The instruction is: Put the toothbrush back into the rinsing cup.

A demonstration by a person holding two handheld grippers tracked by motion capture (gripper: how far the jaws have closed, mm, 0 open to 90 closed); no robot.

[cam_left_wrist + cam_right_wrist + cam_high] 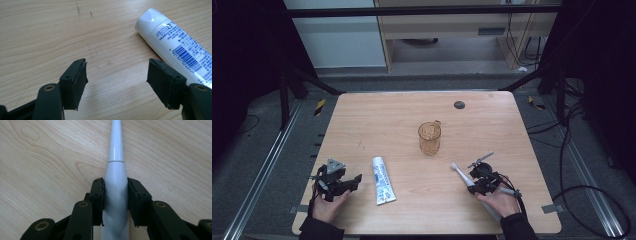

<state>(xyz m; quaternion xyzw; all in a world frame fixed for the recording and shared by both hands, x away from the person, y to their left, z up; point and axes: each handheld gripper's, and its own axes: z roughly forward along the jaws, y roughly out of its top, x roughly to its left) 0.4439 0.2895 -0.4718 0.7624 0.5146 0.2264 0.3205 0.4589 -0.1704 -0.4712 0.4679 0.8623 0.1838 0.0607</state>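
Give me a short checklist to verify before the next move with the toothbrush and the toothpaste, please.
1. Right tongs closed on toothbrush: ok, both pads press its handle.
2. Left tongs open: ok, wide gap with bare table between.
3. Toothpaste within the left tongs: not ok, it lies beside one pad, outside the gap.
4. Cup upright and apart from both tongs: ok.
5. Toothpaste cap closed: ok, cap seems on.
6. Anything in the cup: cannot tell.

table [362, 115]: light wood | on it: toothpaste tube [383, 180], amber glass cup [429, 138], white toothbrush [462, 175]
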